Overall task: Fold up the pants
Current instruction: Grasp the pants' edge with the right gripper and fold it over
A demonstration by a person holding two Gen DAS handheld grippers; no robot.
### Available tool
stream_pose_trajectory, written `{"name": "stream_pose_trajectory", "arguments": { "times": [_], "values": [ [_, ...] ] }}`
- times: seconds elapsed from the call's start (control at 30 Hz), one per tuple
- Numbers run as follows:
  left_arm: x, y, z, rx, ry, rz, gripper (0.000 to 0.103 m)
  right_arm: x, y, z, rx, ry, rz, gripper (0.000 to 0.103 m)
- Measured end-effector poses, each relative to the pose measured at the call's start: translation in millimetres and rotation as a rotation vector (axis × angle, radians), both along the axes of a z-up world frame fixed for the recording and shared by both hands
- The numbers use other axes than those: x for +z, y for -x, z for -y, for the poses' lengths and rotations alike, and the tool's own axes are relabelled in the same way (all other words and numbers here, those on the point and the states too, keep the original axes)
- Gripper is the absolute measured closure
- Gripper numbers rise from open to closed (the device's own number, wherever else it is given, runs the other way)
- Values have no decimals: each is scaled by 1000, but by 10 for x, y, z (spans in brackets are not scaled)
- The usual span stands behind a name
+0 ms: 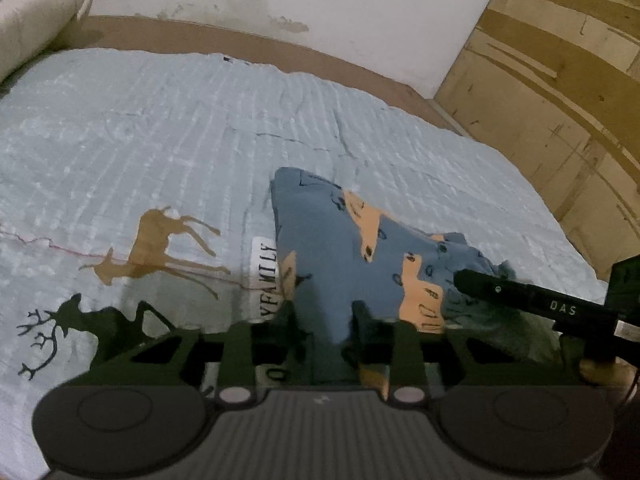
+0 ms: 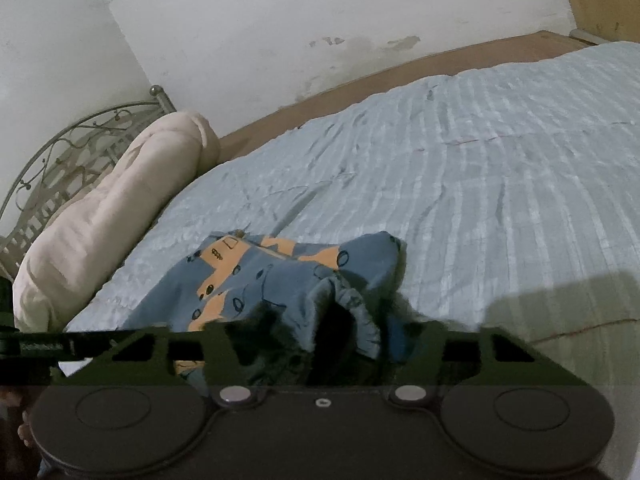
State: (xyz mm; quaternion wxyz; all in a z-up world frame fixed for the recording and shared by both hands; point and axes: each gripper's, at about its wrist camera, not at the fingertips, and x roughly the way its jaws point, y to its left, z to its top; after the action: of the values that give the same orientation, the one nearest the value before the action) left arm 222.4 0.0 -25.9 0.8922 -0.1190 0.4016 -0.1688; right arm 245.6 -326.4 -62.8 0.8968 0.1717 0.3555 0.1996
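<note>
Between the left gripper's (image 1: 326, 312) fingers sat pinched pants (image 1: 360, 240); the right gripper (image 2: 332, 320) clamped bunched cloth.

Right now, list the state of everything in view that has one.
pants: bunched on the bed, gripped at two spots
left gripper: shut on pants
right gripper: shut on pants
bedspread: spread flat, lightly creased
pillow: lying at the headboard
</note>
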Motion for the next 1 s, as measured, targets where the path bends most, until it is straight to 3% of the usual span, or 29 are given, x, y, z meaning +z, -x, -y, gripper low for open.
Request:
{"name": "stream_pose_trajectory", "arguments": {
  "times": [0.1, 0.3, 0.43, 0.53, 0.63, 1.0],
  "values": [
    [100, 15, 64, -13, -16, 34, 82, 59, 5, -13, -11, 2, 20, 78],
    [339, -32, 88, 0, -21, 128, 84, 317, -11, -62, 7, 8, 111, 84],
    [440, -187, 32, 112, 25, 191, 83, 469, -191, -123, -6, 7, 169, 84],
    [422, -394, -16, 203, 73, 178, 83, 559, -413, -208, -17, 4, 213, 84],
    [360, -580, 3, 253, 40, 190, 83, 592, -648, -348, -20, 39, 244, 84],
    [106, -836, -84, 267, 21, 88, 82, 356, -994, -608, -21, 112, 184, 83]
  ]
}}
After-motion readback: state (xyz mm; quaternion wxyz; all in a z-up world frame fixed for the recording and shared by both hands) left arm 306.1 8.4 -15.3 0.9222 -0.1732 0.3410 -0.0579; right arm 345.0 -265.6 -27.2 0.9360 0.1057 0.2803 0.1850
